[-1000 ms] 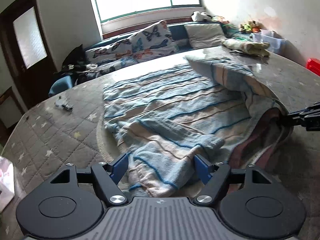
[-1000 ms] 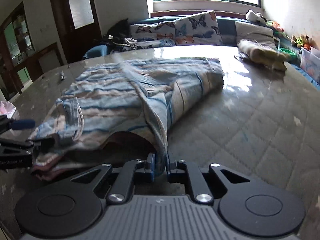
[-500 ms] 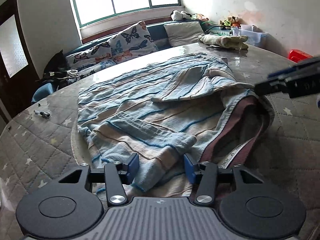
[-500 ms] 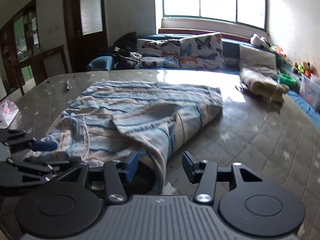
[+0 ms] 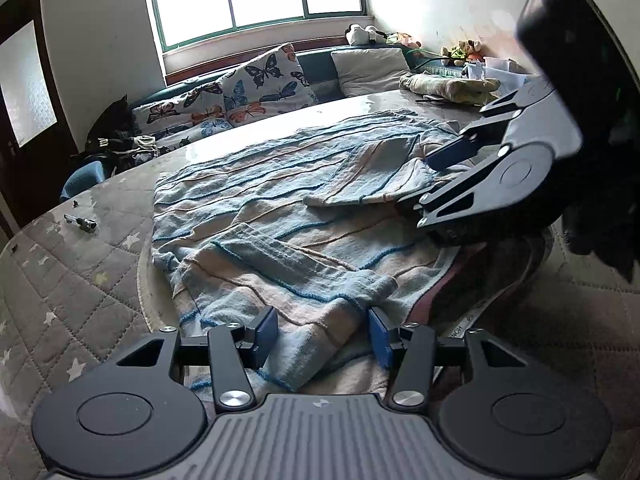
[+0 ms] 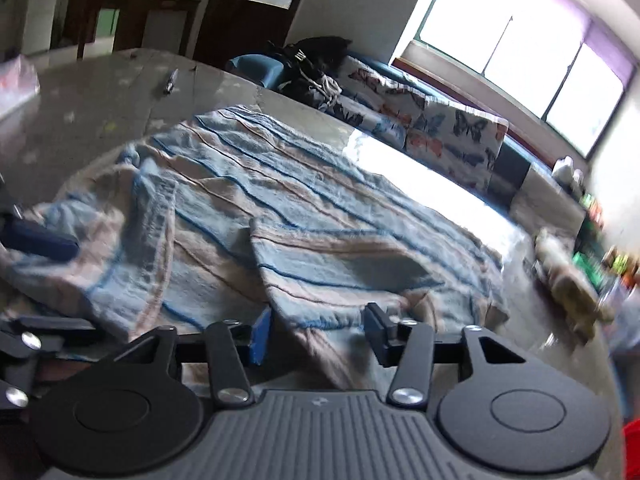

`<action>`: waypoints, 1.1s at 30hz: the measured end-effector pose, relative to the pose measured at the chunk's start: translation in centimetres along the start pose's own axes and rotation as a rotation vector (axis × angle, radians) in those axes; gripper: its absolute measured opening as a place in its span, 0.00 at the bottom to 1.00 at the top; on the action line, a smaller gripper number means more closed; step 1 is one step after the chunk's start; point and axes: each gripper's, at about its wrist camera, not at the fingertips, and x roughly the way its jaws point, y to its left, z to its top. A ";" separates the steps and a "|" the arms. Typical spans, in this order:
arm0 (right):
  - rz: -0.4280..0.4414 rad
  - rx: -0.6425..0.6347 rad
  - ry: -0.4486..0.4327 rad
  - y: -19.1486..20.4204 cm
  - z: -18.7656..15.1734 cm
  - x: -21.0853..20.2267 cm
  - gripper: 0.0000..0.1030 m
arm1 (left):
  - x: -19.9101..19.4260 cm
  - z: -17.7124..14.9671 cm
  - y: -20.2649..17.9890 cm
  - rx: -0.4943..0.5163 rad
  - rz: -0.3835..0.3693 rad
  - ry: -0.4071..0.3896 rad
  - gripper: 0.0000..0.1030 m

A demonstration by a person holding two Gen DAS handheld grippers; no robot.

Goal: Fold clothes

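Note:
A blue and beige striped garment (image 5: 280, 216) lies spread on the quilted grey table, with a sleeve folded across its near part and another flap folded over at the right. It also shows in the right wrist view (image 6: 280, 216). My left gripper (image 5: 323, 336) is open, its jaws either side of the garment's near sleeve end. My right gripper (image 6: 316, 334) is open over the folded flap's edge; it appears from the side in the left wrist view (image 5: 460, 152), above the garment's right side. The left gripper's blue fingertip (image 6: 40, 240) shows at the left edge of the right wrist view.
A quilted star-pattern table cover (image 5: 80, 292) surrounds the garment. A small dark tool (image 5: 80, 222) lies at the far left. A folded cloth (image 5: 448, 86) sits at the far right. Butterfly cushions (image 5: 256, 88) and a sofa line the window wall behind.
My right gripper opened, let go of the garment's edge, and swung over the garment, tilting. The flap it held now lies folded on the garment. My left gripper stayed open and moved slightly nearer.

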 end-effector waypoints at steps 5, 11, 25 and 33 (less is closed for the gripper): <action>-0.047 0.059 -0.036 -1.9 -0.7 -1.0 0.08 | 0.0 0.0 0.3 -0.024 -0.005 -0.009 0.29; -0.158 0.228 -0.114 -6.9 -3.1 -5.6 0.06 | -0.6 -0.1 1.3 -0.095 0.021 -0.016 0.11; -0.183 0.693 0.039 -11.7 -16.2 -8.9 0.28 | -4.4 -1.2 5.6 -0.276 0.139 -0.059 0.06; -0.206 0.439 0.003 -8.8 -14.1 -10.0 0.51 | -5.8 -3.1 8.6 -0.405 0.208 -0.038 0.06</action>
